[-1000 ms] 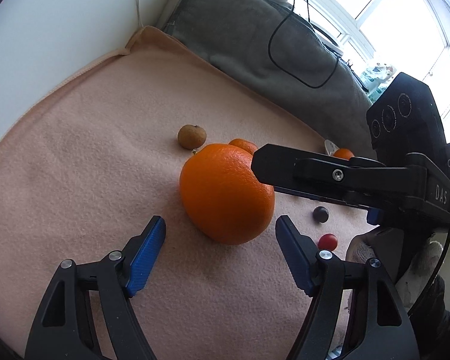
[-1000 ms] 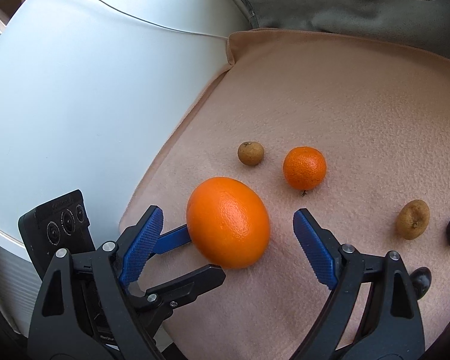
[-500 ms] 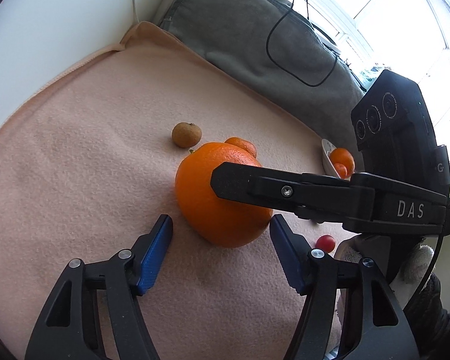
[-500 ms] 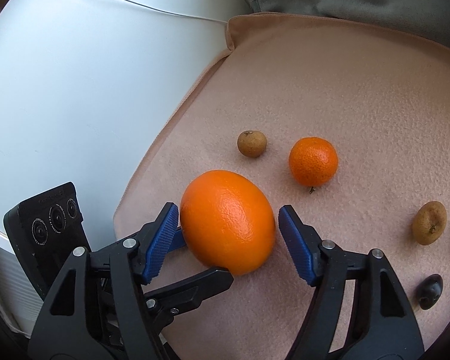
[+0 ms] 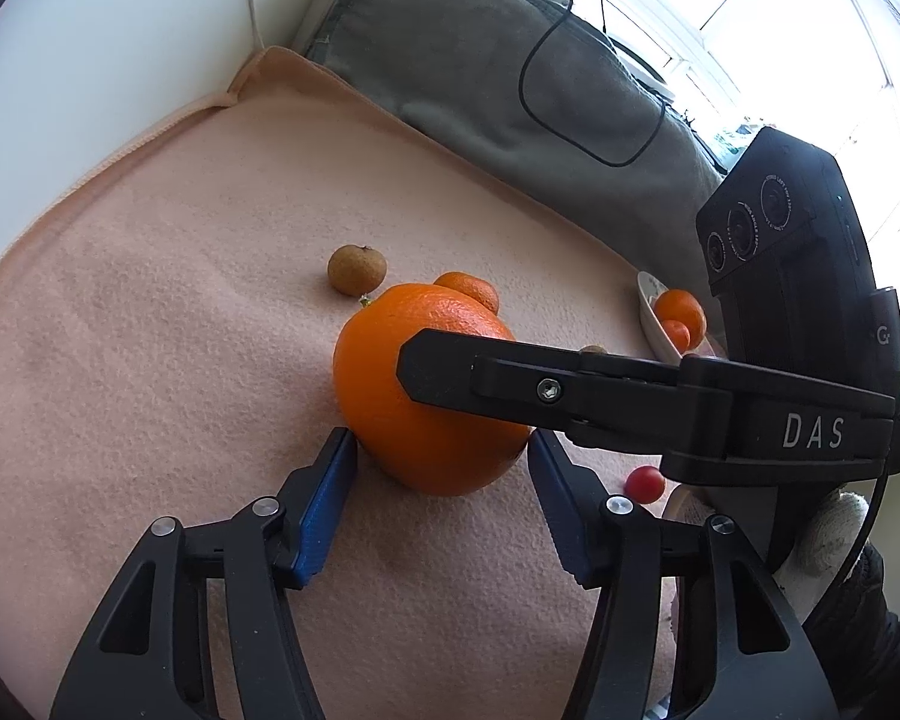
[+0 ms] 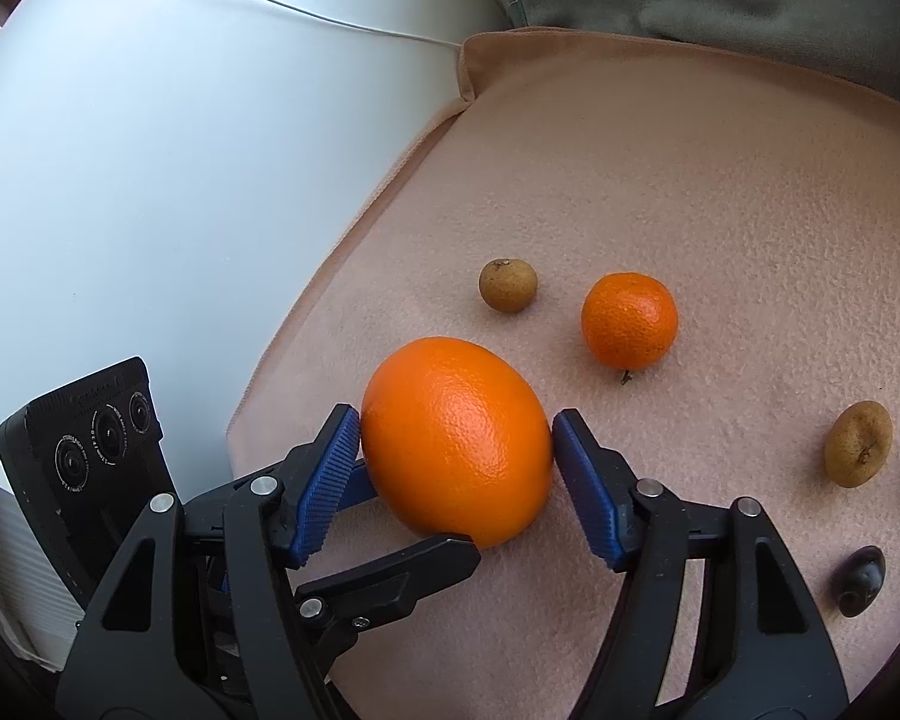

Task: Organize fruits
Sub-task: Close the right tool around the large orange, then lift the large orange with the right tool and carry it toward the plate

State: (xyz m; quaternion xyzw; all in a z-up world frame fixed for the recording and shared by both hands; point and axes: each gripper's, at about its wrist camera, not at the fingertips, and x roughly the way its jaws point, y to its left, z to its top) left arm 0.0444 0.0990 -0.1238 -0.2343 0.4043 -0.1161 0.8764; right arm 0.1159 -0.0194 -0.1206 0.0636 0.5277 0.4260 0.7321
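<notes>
Resting on the pink fleece blanket (image 6: 720,192), the large orange (image 6: 456,441) sits with both claws closed in around it from two directions. At far left in the right wrist view, the left gripper's (image 5: 441,468) black camera housing stands over the white surface (image 6: 180,150) beside the blanket's edge, and its fingers reach in low under the orange. In its own view its blue pads (image 5: 324,504) flank the fruit's near side, the left pad touching or just beside the peel and the right pad just beside it; I cannot tell whether they press it.

Next, the right gripper (image 6: 456,450) straddles the orange at its widest part, both blue pads against or just touching the skin; whether they squeeze it I cannot tell. In the left wrist view one of its black fingers crosses in front of the fruit.

Beyond the orange lie a small brown longan (image 6: 507,285) and, to its right, a tangerine (image 6: 629,321), apart from each other. Farther right sit a second brown fruit (image 6: 858,451) and a dark grape (image 6: 862,579) near the view's edge.

In the left wrist view, a white dish (image 5: 654,324) at the blanket's far right holds two small tangerines (image 5: 681,315), a red cherry tomato (image 5: 644,483) lies near the right gripper, and a grey cushion (image 5: 480,78) with a black cable (image 5: 531,114) lies behind.
</notes>
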